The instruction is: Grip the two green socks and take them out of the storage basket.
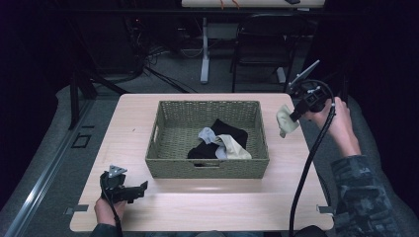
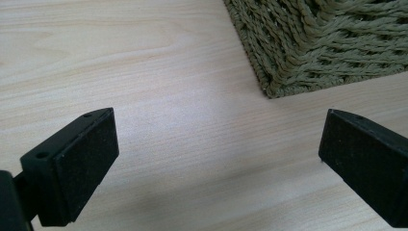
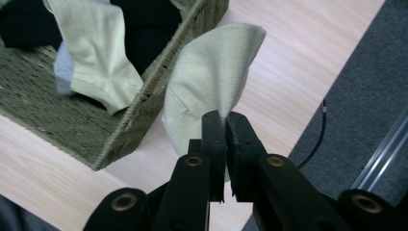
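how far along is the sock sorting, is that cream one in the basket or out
Out. The right tool is shut on a cream sock, hanging beside the wicker basket, over the table. In the basket lie another cream sock, a grey piece and black clothing. The left tool rests open, holding nothing. Whether things are going in or coming out, I cannot tell.

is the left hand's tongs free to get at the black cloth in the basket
Probably yes: the left tongs are open and empty, the basket has no lid, and the black cloth lies exposed, though they must lift over the near wall.
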